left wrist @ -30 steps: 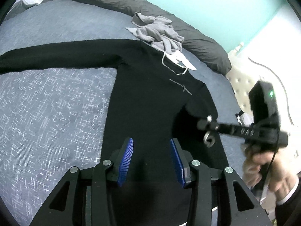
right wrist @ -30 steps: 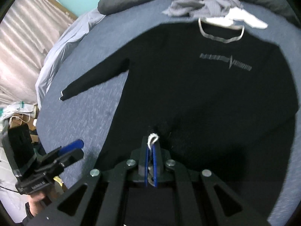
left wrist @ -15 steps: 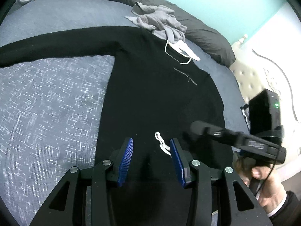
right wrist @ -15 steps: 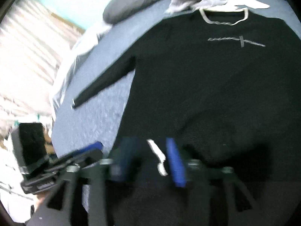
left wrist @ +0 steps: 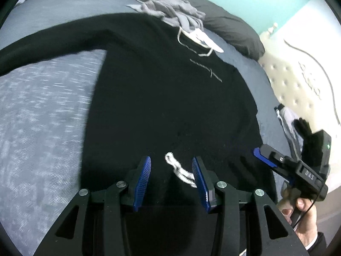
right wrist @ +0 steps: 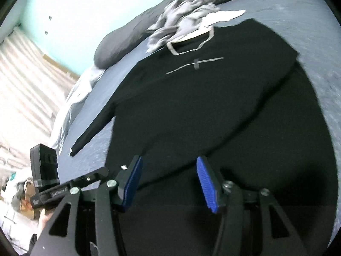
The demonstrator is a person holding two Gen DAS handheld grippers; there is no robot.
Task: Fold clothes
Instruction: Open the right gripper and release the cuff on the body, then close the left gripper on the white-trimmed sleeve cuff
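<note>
The white cuff is seen between the open left gripper; the right gripper, just opened, is empty.

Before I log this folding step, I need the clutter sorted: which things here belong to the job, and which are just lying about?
Part of the job:
black sweater
its white cuff
left tool, open
right tool, open

Lying about:
grey garment
dark pillow

The black sweatshirt is matt knit cloth. The bed cover is rough woven fabric, blue-grey flecked white. The gripper pads are ribbed blue plastic.
</note>
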